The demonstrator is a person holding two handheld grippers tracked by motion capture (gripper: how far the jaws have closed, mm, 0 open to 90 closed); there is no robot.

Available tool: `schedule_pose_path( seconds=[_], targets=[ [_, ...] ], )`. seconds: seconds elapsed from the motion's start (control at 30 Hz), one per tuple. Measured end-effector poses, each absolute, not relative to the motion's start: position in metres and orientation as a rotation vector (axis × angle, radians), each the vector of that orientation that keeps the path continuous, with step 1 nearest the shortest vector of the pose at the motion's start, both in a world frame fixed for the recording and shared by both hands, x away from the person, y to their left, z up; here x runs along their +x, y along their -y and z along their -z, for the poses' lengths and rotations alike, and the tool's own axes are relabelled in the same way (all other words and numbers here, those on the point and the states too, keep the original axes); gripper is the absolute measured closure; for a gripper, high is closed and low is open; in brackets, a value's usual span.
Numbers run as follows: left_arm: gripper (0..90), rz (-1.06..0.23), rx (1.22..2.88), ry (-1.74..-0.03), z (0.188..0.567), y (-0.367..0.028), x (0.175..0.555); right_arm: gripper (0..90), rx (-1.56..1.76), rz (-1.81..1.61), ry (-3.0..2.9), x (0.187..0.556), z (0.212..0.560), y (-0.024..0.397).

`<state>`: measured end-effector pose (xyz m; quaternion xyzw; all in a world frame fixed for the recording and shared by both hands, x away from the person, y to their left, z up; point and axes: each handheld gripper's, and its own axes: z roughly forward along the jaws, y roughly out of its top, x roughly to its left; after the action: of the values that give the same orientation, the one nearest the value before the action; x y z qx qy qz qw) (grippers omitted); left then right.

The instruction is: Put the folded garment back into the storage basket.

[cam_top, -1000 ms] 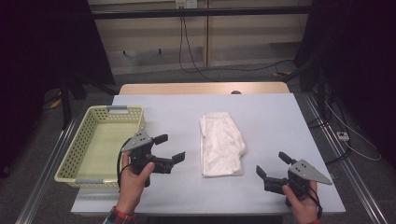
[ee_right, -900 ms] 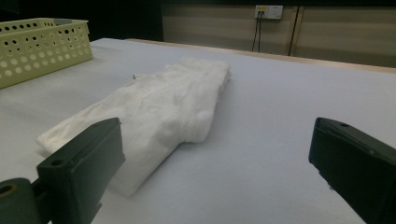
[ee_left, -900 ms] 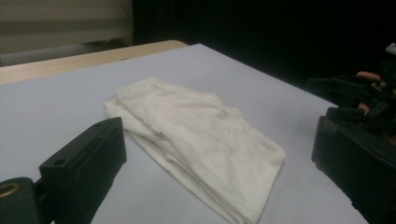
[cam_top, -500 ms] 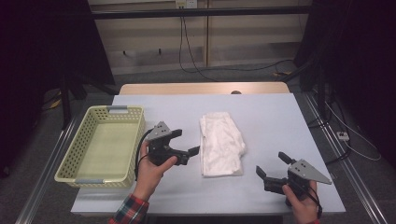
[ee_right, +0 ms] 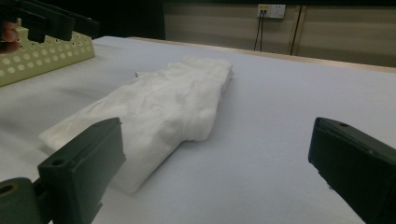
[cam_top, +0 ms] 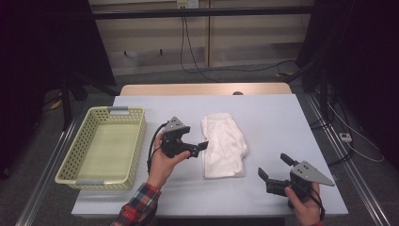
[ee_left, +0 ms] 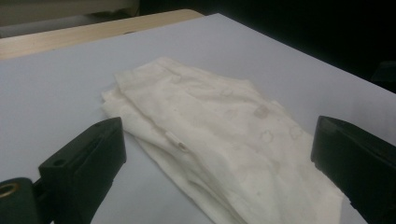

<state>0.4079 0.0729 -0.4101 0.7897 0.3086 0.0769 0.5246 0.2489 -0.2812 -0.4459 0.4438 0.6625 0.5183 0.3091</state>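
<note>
1. The folded cloth point(cam_top: 223, 143) is white, soft and creased, a long rough rectangle in several layers with uneven edges; faint round marks dot its top in the left gripper view point(ee_left: 224, 121). It lies flat near the middle of the desk point(cam_top: 268, 113).
2. The desk top is smooth, matte and pale blue-grey, with a strip of light wood along its far edge.
3. The basket point(cam_top: 84, 141) is pale yellow plastic, rectangular, its walls pierced with rows of small round holes (a grey handle shows at each short end). It sits at the desk's left side, with nothing seen inside.
4. Count: one cloth, one basket, two tools.
5. The left tool point(cam_top: 200, 146) is black and blocky, held in the left hand point(cam_top: 162, 157) between basket and cloth, its tips just at the cloth's left edge; its jaws stand wide apart, with the cloth between them in its own view.
6. The right tool point(cam_top: 277, 168) rests near the desk's front right corner, apart from the cloth, jaws also spread wide and holding nothing.
7. Bare desk surface lies right of the cloth and beyond it toward the far edge.
</note>
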Motion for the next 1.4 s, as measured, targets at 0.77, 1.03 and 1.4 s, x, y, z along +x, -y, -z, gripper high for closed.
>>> schedule_pose_path(
  seconds=[0.77, 1.03, 1.4],
  targets=[
    [11.7, -0.211, 1.984, -0.917, 0.444, -0.043, 0.463, 3.5, 1.165, -1.369, -1.752, 0.250, 0.446, 0.280],
    [14.8, -0.229, 2.002, -0.941, 0.452, -0.034, 0.476, 3.6, 1.164, -1.364, -1.757, 0.250, 0.447, 0.281],
    [21.3, -0.299, 2.057, -0.968, 0.457, -0.021, 0.485, 3.6, 1.166, -1.361, -1.759, 0.250, 0.447, 0.283]
  ],
)
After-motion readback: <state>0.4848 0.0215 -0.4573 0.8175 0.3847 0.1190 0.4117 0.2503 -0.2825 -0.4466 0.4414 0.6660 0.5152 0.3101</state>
